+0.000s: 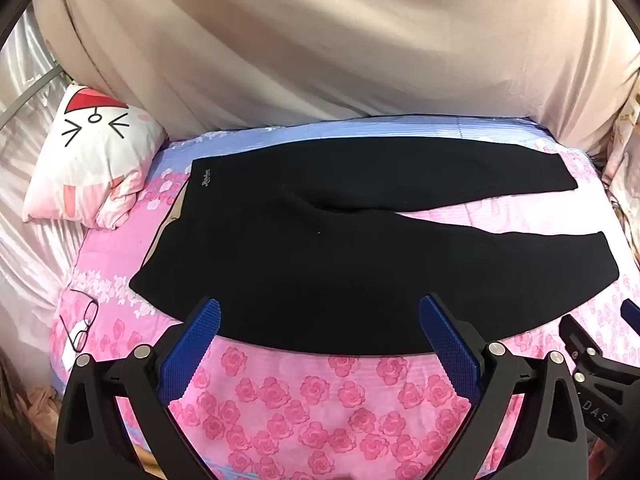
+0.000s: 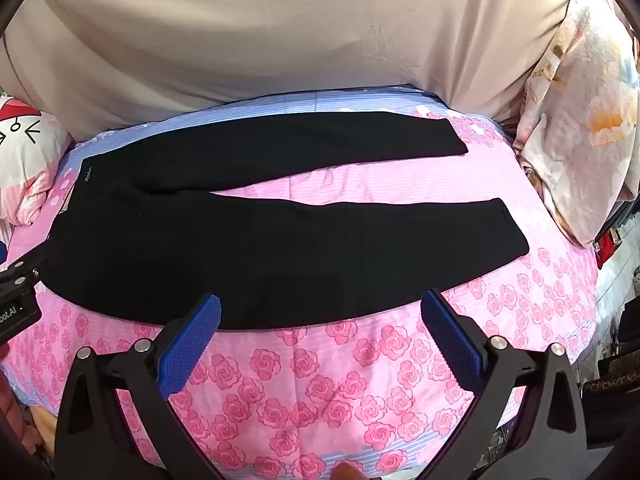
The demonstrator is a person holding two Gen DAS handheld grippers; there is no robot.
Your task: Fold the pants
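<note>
Flat on the rose-print bedsheet (image 1: 304,400) lie the black pants (image 1: 320,264), spread out unfolded, waistband toward 9 o'clock and the 2 legs running toward 3 o'clock with a narrow wedge of sheet showing between them. In the left wrist view the left gripper (image 1: 320,312) hangs over the near edge of the pants at 6 o'clock, its blue pads (image 1: 196,344) spread wide with nothing between them. The right gripper (image 2: 320,308) does the same in its own view, jaws fully apart and empty, over the lower leg's near edge. A cartoon-face pillow (image 1: 96,152) sits at 10 o'clock from the pants, a pair of glasses (image 1: 82,328) lies on the sheet at 8 o'clock, and beige fabric (image 1: 320,40) rises behind at 12 o'clock. A floral bundle (image 2: 580,128) sits at 2 o'clock in the right view.
</note>
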